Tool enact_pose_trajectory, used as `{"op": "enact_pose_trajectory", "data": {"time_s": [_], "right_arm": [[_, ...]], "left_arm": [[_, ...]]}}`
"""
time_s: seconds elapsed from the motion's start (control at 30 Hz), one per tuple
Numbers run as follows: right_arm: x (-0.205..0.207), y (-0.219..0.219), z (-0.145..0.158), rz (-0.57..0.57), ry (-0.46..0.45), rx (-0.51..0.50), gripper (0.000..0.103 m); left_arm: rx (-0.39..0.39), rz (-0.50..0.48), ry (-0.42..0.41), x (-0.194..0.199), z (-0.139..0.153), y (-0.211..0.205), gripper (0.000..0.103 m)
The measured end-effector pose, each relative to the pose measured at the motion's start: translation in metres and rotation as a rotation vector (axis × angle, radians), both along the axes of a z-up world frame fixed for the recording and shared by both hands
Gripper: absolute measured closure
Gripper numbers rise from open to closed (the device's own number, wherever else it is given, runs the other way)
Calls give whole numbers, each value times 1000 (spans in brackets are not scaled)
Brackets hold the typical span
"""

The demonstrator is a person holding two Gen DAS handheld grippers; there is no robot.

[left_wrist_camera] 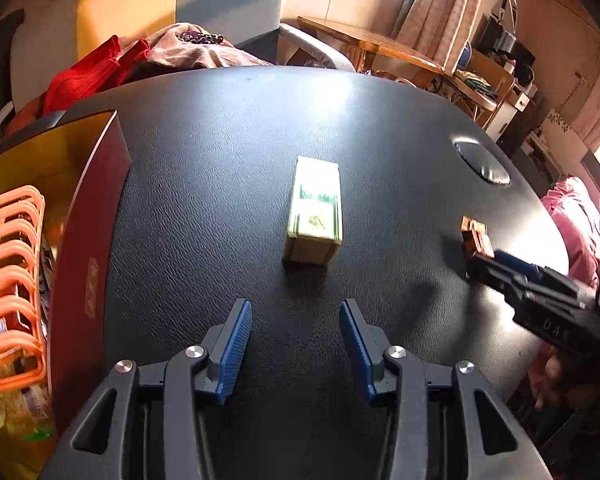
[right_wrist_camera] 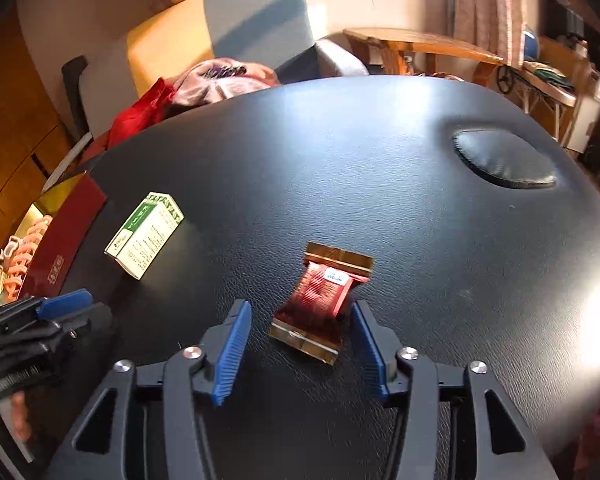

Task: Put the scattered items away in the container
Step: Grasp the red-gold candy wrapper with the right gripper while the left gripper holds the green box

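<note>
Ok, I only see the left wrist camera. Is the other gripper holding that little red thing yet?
Observer: Not yet. The right gripper is open around the red pack, with one pad clear of it.
Operator: What's on top of it?
Observer: A small blue-and-white label, and there are gold bands at both ends.
</note>
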State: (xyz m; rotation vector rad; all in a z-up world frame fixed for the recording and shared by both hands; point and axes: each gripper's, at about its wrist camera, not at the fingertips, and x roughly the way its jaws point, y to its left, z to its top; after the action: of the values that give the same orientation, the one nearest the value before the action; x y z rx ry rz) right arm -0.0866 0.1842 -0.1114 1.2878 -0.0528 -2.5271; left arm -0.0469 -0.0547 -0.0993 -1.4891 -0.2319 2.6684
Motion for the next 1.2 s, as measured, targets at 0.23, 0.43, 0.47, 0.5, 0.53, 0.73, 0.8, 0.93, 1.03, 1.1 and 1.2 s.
{"op": "enact_pose_trajectory", "data": {"time_s": [0.23, 0.43, 0.47, 0.5, 0.53, 0.73, 0.8, 0.93, 1.03, 1.1, 1.2], "right_arm": [[6, 15, 8, -77, 6, -16, 48], [5, 20, 9, -103, -6, -51, 41], [4, 20, 9, -105, -7, -52, 41], [4, 20, 8, -106, -9, -53, 41], [4, 20, 7, -109, -9, -52, 41], [5, 28, 5, -131, -5, -82, 41], [3, 28, 4, -131, -13, -81, 41], [-2, 24, 2, -143, -16, -57, 41], [-8, 16, 1, -136, -18, -29, 49], [-12, 8, 1, -124, -24, -20, 49], [-16, -3, 1, -99, -25, 2, 67]], "left_arm": [[-49, -70, 16, -41, 17, 9, 52], [-103, -118, -20, -66, 11, 18, 52], [-106, -118, -28, -70, 9, 19, 52], [-109, -117, -36, -73, 6, 20, 52], [-112, -117, -44, -76, 3, 20, 52], [-132, -108, -76, -90, -9, 26, 52], [-139, -103, -67, -88, -13, 26, 52], [-147, -103, -38, -83, -14, 25, 55], [-132, -83, -38, -83, -13, 20, 64], [-119, -69, -41, -83, -12, 15, 72], [-93, -57, -46, -81, -11, 11, 72]]}}
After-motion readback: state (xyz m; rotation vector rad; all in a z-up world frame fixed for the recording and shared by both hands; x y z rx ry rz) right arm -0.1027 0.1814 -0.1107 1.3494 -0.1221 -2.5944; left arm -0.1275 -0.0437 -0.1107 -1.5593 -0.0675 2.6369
